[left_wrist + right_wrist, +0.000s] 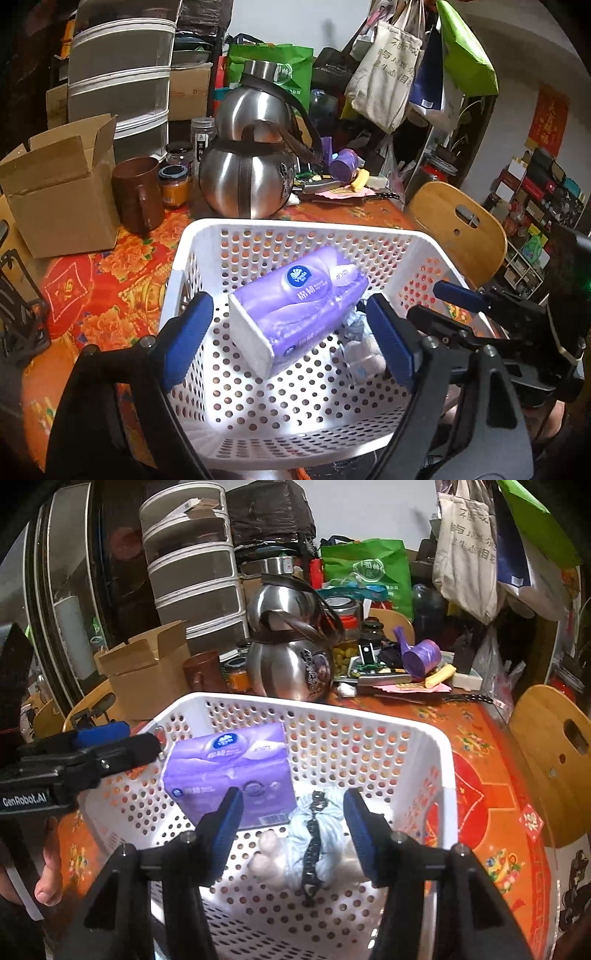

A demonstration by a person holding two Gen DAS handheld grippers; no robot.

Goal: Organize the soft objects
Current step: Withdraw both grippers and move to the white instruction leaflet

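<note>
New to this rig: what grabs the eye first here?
The white perforated basket at the table's near edge, holding a purple tissue pack and a pale blue cloth bundle. Both hand-held grippers hang open above it. Behind the basket, two shiny steel kettles stand amid clutter.

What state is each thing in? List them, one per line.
Left gripper: open, holding nothing.
Right gripper: open, holding nothing.
Tissue pack: tilted inside the basket.
Cloth toy: lying in the basket beside the pack.
White basket: upright on the table.
Cardboard box: flaps open.
</note>
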